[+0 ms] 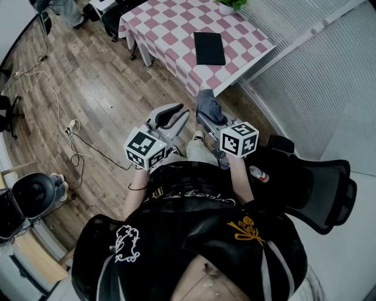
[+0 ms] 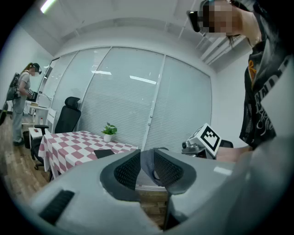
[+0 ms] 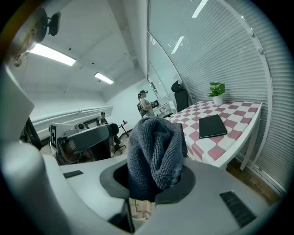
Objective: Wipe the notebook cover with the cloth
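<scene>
The black notebook [image 1: 210,48] [image 3: 212,126] [image 2: 104,153] lies shut and flat on a table [image 1: 170,29] covered in pink-and-white check, toward the side nearest the blinds [image 1: 317,76]. A small potted plant [image 1: 229,4] [image 3: 217,92] [image 2: 108,132] stands at the table's far corner, apart from the notebook.

The grey cloth [image 1: 208,107] [image 3: 154,151] [image 2: 147,172] is off the table and well short of the notebook. It is bunched upright in the right gripper [image 1: 207,117] [image 3: 152,180], whose jaws are clamped on its lower folds. The bundle hangs just outside the table's near corner, over the wooden floor [image 1: 106,94].

The left gripper [image 1: 181,113] [image 2: 147,156] is held just beside it at the same height. Its jaws stand a little apart with nothing between them. In the left gripper view the cloth shows through that gap, beyond the tips.

A person in a black printed top holds both tools in front of the body, one shoe [image 1: 198,136] showing below the grippers. A black office chair [image 1: 317,188] sits close on the person's right, against the blinds. White cables [image 1: 64,117] trail across the boards on the left. Past the table, a second black chair [image 2: 69,117] stands by the glass wall, and another person [image 2: 20,98] [image 3: 144,104] stands at a desk farther back in the room.
</scene>
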Demonstrator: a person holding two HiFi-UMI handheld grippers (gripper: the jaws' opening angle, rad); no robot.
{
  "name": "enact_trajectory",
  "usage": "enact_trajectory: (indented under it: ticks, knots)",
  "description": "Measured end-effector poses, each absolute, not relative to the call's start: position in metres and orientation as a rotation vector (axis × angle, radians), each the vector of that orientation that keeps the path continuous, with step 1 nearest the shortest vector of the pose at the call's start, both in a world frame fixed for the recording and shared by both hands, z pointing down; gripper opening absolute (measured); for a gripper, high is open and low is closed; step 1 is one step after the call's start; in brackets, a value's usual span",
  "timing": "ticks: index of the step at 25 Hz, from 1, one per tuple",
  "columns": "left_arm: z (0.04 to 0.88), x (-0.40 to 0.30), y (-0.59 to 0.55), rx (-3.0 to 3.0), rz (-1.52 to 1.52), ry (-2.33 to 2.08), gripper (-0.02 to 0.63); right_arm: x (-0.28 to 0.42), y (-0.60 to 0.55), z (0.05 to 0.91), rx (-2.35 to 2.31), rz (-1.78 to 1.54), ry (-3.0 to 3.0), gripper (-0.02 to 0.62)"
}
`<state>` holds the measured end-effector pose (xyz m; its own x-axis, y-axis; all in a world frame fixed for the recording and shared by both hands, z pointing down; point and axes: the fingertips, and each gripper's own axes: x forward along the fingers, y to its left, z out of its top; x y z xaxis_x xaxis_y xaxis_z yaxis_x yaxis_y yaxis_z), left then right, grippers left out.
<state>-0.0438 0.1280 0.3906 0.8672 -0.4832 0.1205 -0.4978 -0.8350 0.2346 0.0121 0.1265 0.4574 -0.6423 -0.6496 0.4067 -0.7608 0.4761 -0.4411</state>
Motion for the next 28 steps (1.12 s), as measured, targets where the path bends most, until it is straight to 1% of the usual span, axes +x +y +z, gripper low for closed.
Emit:
enact_trajectory:
  ticks: [18, 28]
  knots:
    - [0.39, -0.053, 0.134, 2.797, 0.1, -0.705, 0.1, 0.016, 0.127, 0.451, 1.323, 0.913, -2.54, 0.072]
    - [0.398, -0.051, 0.128, 2.78, 0.113, -0.657, 0.1, 0.032, 0.122, 0.452, 1.404, 0.932, -2.49, 0.071]
